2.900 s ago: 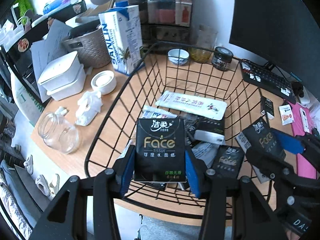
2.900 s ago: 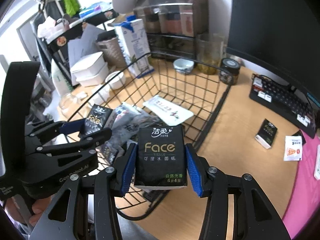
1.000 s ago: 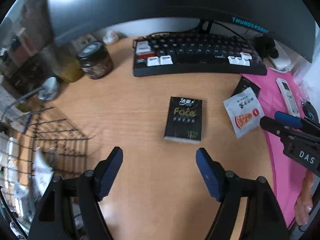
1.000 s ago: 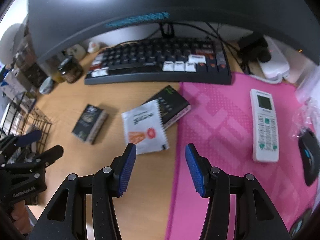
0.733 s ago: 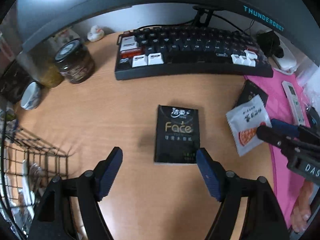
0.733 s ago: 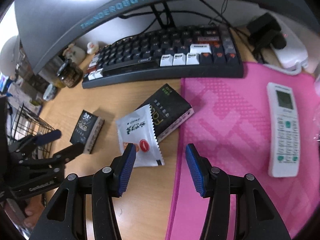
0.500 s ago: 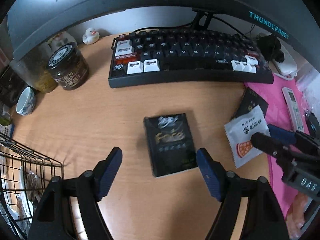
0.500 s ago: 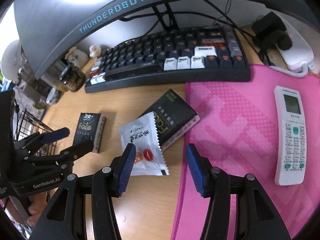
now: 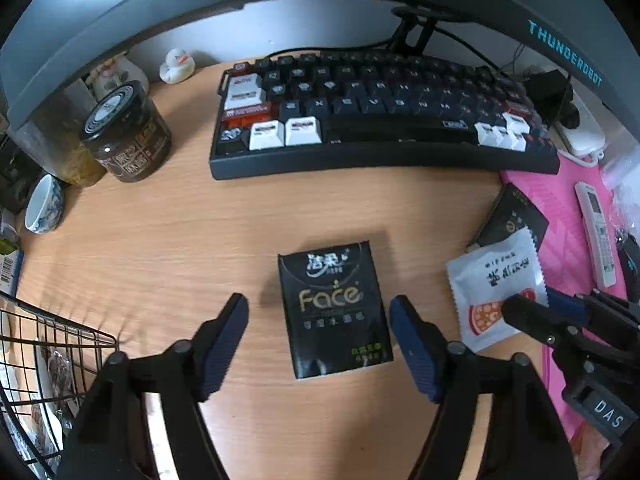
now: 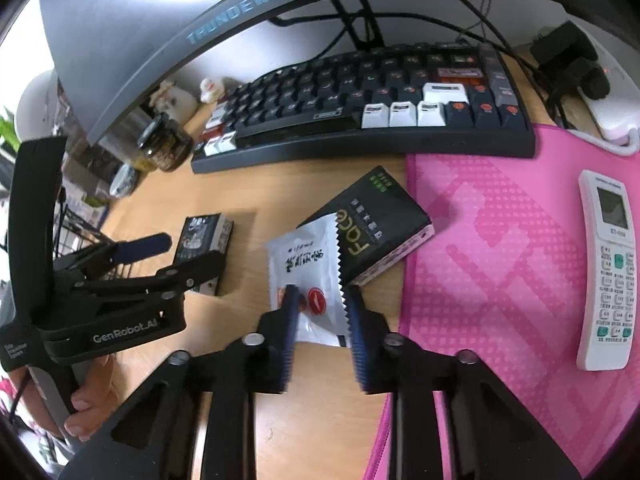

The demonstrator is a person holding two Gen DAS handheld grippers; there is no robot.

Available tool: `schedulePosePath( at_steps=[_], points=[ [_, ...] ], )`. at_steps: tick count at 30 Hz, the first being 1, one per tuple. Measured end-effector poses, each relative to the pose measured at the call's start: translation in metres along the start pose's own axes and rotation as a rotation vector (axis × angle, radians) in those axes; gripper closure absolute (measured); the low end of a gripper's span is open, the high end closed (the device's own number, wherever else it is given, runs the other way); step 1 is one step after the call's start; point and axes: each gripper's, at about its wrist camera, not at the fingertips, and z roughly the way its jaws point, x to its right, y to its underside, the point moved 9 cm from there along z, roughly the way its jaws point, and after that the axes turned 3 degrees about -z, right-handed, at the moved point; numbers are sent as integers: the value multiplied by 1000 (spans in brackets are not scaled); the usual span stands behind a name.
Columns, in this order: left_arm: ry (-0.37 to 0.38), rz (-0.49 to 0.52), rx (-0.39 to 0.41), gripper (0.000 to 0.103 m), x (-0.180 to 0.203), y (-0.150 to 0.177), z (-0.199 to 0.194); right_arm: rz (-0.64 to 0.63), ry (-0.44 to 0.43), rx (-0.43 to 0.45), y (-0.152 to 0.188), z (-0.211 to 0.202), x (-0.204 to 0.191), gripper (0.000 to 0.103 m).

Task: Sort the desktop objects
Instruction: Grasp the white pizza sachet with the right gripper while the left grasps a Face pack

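Note:
A black "Face" tissue pack (image 9: 334, 312) lies flat on the wooden desk. My left gripper (image 9: 318, 320) is open with a blue finger on each side of the pack, not touching it. The pack also shows in the right wrist view (image 10: 204, 240). A white sachet (image 10: 306, 276) with a red print lies partly on a second black "Face" pack (image 10: 372, 224). My right gripper (image 10: 320, 304) is open and low over the sachet, its blue fingers around the sachet's near part. The sachet (image 9: 494, 284) also shows in the left wrist view.
A black wire basket (image 9: 24, 344) with packets stands at the left. A dark keyboard (image 9: 372, 120) sits under a monitor. A brown jar (image 9: 128, 136), a small cup (image 9: 42, 210), a pink mat (image 10: 520, 280) and a white remote (image 10: 608, 268) are around.
Both grippers released their tissue packs and left the basket for the keyboard side. The left gripper has come down around the lone pack. The right gripper has narrowed and dropped over the sachet.

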Motion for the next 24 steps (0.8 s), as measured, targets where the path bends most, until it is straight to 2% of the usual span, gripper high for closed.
schedulePosePath(
  at_steps=[1, 2, 4, 5, 14, 20, 24],
  points=[
    [4, 1, -5, 34, 1, 1, 1, -4, 0, 1, 1, -1, -2, 89],
    [5, 5, -7, 37, 2, 2, 1, -10, -1, 1, 2, -1, -3, 91],
    [4, 19, -18, 50, 4, 5, 4, -23, 5, 8, 3, -4, -6, 95],
    [8, 19, -13, 51, 5, 5, 3, -29, 12, 10, 3, -5, -7, 96],
    [5, 20, 7, 51, 8, 18, -15, -31, 32, 25, 9, -19, -11, 97],
    [12, 25, 66, 51, 10, 31, -56, -54, 33, 56, 16, -43, -32, 97],
    [0, 20, 129, 51, 0, 47, -91, -98, 74, 100, 22, -70, -55, 97]
  ],
)
